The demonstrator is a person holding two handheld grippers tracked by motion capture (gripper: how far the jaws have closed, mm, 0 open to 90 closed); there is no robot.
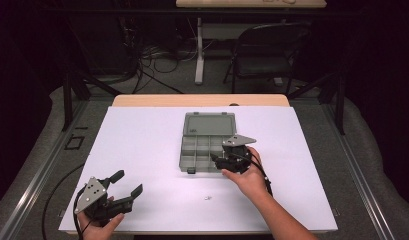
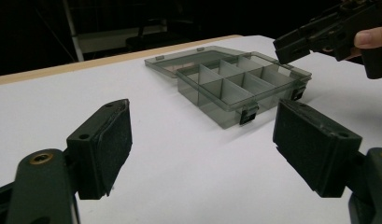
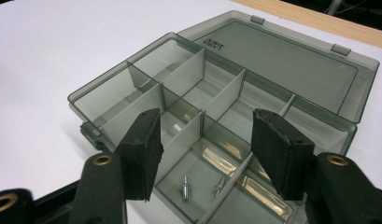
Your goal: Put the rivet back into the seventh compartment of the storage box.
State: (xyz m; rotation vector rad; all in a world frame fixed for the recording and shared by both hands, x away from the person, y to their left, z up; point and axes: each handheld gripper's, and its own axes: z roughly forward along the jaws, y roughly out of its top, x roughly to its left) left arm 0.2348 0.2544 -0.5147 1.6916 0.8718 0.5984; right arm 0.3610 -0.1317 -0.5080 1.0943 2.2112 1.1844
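Note:
A smoky grey plastic compartment box lies open in the middle of the white table, its lid folded flat behind it. My right gripper hovers open over the box's front right part, with nothing between its jaws. Below it, two small metal pins lie in a front compartment, and a tiny pale piece sits in the one behind. My left gripper is held open and empty near the table's front left, aimed toward the box.
A tiny white part lies loose on the white sheet in front of the box. The sheet covers a wooden table. Beyond it stand a folding chair, a table leg and cables on the floor.

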